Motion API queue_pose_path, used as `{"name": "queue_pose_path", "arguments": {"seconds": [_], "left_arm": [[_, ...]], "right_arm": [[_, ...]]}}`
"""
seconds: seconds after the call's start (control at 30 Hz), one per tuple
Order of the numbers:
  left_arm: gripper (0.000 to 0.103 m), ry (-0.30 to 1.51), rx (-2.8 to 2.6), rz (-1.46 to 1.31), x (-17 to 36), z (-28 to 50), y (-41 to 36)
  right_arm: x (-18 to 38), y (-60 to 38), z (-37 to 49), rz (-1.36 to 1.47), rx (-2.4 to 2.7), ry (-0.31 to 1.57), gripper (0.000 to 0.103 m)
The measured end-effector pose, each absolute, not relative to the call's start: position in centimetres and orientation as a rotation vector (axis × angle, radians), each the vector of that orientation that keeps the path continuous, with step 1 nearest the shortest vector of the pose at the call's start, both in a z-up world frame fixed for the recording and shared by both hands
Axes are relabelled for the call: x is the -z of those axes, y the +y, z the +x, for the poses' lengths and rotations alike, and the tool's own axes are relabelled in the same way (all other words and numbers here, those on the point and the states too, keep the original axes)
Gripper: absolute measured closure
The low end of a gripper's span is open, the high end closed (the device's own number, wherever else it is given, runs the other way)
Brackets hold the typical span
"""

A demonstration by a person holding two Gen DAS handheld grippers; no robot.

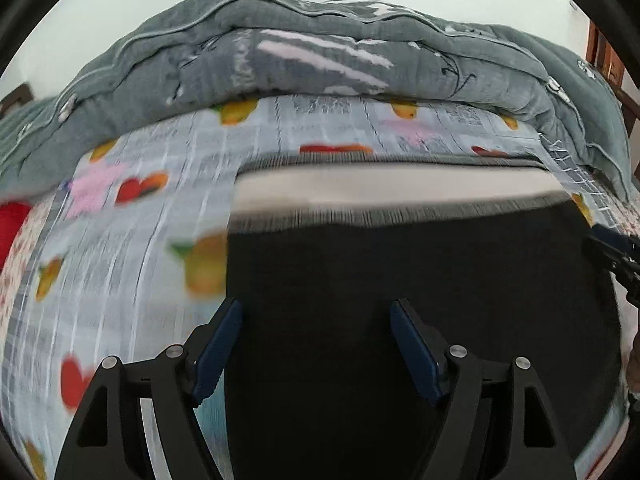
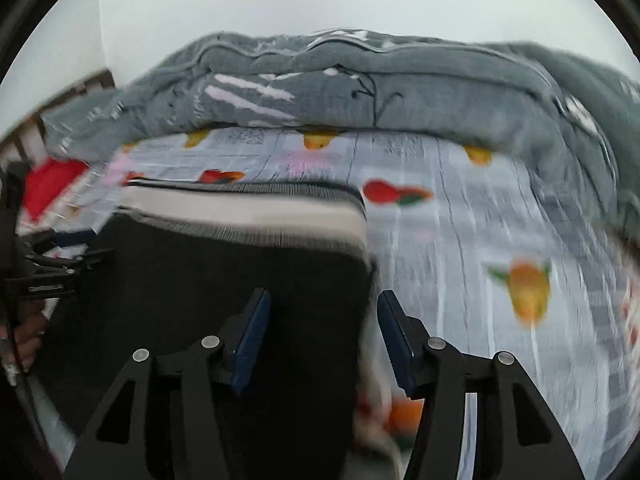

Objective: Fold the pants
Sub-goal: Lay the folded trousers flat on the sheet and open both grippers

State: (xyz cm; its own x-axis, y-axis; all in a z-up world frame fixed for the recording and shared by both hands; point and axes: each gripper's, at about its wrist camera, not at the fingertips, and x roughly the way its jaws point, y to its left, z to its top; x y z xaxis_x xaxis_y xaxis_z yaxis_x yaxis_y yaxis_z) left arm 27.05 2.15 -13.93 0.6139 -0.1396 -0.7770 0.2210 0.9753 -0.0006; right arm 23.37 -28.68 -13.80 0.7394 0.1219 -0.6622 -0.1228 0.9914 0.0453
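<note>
My view motion-blurred; black pants (image 1: 400, 280) cut off below. Left tool (image 1: 316, 344), right tool (image 2: 324, 332) both released. Grey quilt (image 1: 320, 60) behind.

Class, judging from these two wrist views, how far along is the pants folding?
Done: the black pants lie as a squared block on the fruit-print sheet, white waistband at the far end. In hand: nothing; left gripper and right gripper are open above it. Left: possibly a further fold, hard to tell.
</note>
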Motion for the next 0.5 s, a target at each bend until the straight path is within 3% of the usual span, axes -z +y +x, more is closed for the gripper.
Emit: {"name": "queue_pose_path", "arguments": {"seconds": [0.13, 0.5], "left_arm": [[0.029, 0.879, 0.207, 0.016, 14.3, 22.3, 2.9], [0.027, 0.838, 0.16, 0.005, 15.5, 10.9, 4.7]], "right_arm": [[14.4, -30.2, 18.5, 0.096, -0.139, 0.733, 0.051], [16.1, -27.4, 10.4, -0.034, -0.056, 0.795, 0.054]]}}
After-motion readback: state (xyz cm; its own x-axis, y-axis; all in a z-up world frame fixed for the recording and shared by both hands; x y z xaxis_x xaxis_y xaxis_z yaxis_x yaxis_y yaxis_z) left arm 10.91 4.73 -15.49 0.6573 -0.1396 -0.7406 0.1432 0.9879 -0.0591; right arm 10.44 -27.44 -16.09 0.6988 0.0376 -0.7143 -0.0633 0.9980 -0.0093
